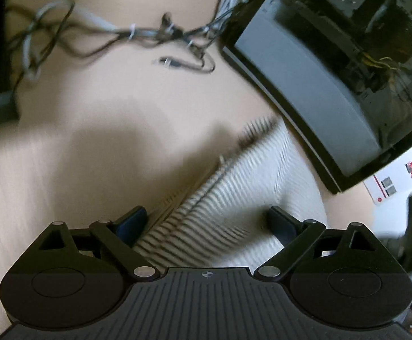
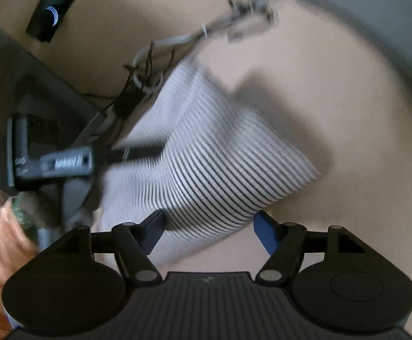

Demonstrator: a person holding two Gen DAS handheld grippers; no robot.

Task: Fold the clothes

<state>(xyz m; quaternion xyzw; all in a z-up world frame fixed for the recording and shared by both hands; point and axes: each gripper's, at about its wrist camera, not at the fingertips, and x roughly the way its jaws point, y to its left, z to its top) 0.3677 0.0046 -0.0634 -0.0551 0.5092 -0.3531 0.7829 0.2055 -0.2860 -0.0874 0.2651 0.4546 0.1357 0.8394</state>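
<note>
- Left wrist view: my left gripper (image 1: pixel 208 221) has its jaws spread wide. The white knit garment with thin dark stripes (image 1: pixel 234 187) lies between them and runs forward, but I see no pinch on it.
- The garment sits on the beige desk (image 1: pixel 106 113), bunched into ridged folds close to the left gripper, with its far edge near the black glass-sided computer case (image 1: pixel 333 70).
- A tangle of grey and black cables (image 1: pixel 138 36) lies across the desk beyond the garment, well apart from the left gripper.
- A white card with a red logo (image 1: pixel 398 175) lies just beside the case's lower corner.
- Right wrist view: my right gripper (image 2: pixel 210 226) also has its jaws spread. The striped garment (image 2: pixel 220 164) lies flat ahead, its near hem between the blue fingertips (image 2: pixel 265 232), nothing clamped.
- The garment's far corner reaches the cable bundle (image 2: pixel 149 76) in the right view.
- A dark grey device (image 2: pixel 58 164) is at the garment's left edge; too blurred to identify.
- A black bar with white ring marks (image 2: pixel 55 8) lies at the top left, well apart from the garment.
- Both views are motion-blurred.
</note>
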